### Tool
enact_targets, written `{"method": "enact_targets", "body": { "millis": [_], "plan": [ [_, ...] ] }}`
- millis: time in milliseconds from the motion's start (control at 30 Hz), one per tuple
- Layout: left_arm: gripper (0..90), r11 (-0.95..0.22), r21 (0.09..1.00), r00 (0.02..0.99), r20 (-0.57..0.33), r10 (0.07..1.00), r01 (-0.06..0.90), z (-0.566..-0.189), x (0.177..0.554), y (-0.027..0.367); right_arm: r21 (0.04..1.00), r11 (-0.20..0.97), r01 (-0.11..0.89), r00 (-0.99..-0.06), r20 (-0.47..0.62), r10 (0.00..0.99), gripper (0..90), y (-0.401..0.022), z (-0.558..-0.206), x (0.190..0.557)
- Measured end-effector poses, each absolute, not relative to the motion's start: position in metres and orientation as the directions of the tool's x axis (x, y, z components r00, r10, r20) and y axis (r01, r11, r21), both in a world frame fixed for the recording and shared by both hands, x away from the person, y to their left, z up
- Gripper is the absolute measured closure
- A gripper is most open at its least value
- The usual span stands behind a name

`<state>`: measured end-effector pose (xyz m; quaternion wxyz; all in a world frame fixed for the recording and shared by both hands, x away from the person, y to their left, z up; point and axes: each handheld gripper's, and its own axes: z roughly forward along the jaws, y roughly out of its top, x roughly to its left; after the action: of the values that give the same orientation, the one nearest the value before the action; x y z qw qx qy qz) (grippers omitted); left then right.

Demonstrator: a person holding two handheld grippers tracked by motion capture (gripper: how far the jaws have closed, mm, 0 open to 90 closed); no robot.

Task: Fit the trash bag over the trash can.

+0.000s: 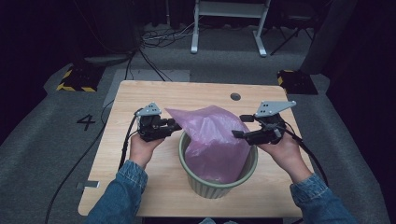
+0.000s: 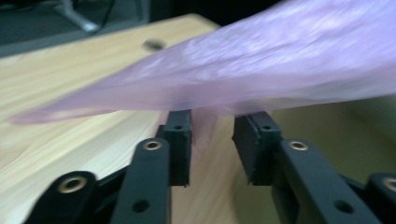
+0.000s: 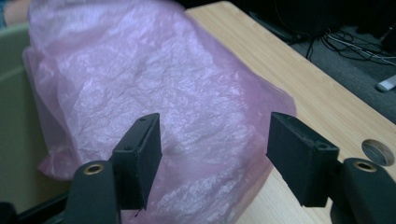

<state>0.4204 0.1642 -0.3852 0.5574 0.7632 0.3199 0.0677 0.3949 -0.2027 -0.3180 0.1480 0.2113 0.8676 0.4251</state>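
Note:
A crumpled pink plastic bag point(image 1: 212, 135) sits partly inside a ribbed pale green bin point(image 1: 210, 189), and its upper part sticks out toward the far left. My left gripper point(image 1: 177, 125) is at the bag's left edge. In the left gripper view it point(image 2: 212, 121) is open, with a thin fold of the bag point(image 2: 280, 60) hanging in the gap and the sheet lying over the tips. My right gripper point(image 1: 239, 126) is at the bag's right side. In the right gripper view it point(image 3: 215, 135) stands wide open, facing the bag point(image 3: 140, 70) beyond its tips. The bin point(image 3: 9, 70) shows at the left.
The bin stands near the front middle of a light wooden table point(image 1: 140, 186). A round cable hole point(image 1: 235, 96) lies at the back right. Beyond the table are grey carpet, loose cables, two yellow-and-black striped blocks point(image 1: 74, 79) and white desk legs point(image 1: 195, 28).

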Motion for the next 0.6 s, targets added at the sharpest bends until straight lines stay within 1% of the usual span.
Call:
{"method": "enact_targets", "body": {
  "millis": [33, 67, 100, 233, 267, 300, 400, 433, 500, 600],
  "plan": [
    [71.3, -0.174, 0.894, 0.786, -0.253, 0.564, 0.413, -0.385, 0.42, 0.164, 0.8, 0.549, 0.241, -0.867, -0.077, 0.492, 34.8, -0.203, -0.318, 0.395],
    [72.3, -0.157, 0.908, 0.798, -0.245, 0.55, 0.388, -0.376, 0.417, 0.162, 0.771, 0.598, 0.218, -0.862, -0.136, 0.489, 33.6, -0.198, -0.321, 0.389],
    [72.6, -0.151, 0.915, 0.804, -0.239, 0.544, 0.374, -0.372, 0.415, 0.161, 0.759, 0.619, 0.202, -0.86, -0.164, 0.483, 34.2, -0.195, -0.322, 0.386],
    [73.0, -0.152, 0.932, 0.825, -0.206, 0.526, 0.329, -0.357, 0.407, 0.157, 0.761, 0.624, 0.175, -0.857, -0.194, 0.477, 31.7, -0.194, -0.321, 0.376],
    [73.0, -0.155, 0.937, 0.831, -0.191, 0.522, 0.313, -0.351, 0.404, 0.156, 0.759, 0.629, 0.17, -0.854, -0.205, 0.478, 31.5, -0.194, -0.321, 0.374],
    [73.1, -0.163, 0.947, 0.844, -0.157, 0.513, 0.275, -0.34, 0.397, 0.152, 0.757, 0.633, 0.165, -0.853, -0.213, 0.477, 31.3, -0.195, -0.32, 0.372],
    [75.0, -0.171, 0.959, 0.865, -0.117, 0.488, 0.226, -0.326, 0.385, 0.144, 0.76, 0.631, 0.157, -0.853, -0.218, 0.474, 31.7, -0.197, -0.317, 0.366],
    [75.6, -0.171, 0.959, 0.865, -0.117, 0.488, 0.226, -0.326, 0.385, 0.144, 0.763, 0.628, 0.152, -0.855, -0.216, 0.471, 31.9, -0.198, -0.316, 0.364],
    [78.0, -0.183, 0.966, 0.885, -0.082, 0.458, 0.184, -0.316, 0.374, 0.136, 0.773, 0.617, 0.146, -0.856, -0.214, 0.471, 31.9, -0.201, -0.312, 0.36],
    [82.0, -0.196, 0.969, 0.903, -0.052, 0.426, 0.149, -0.309, 0.363, 0.127, 0.786, 0.601, 0.144, -0.853, -0.21, 0.479, 32.4, -0.205, -0.304, 0.355]
  ]
}}
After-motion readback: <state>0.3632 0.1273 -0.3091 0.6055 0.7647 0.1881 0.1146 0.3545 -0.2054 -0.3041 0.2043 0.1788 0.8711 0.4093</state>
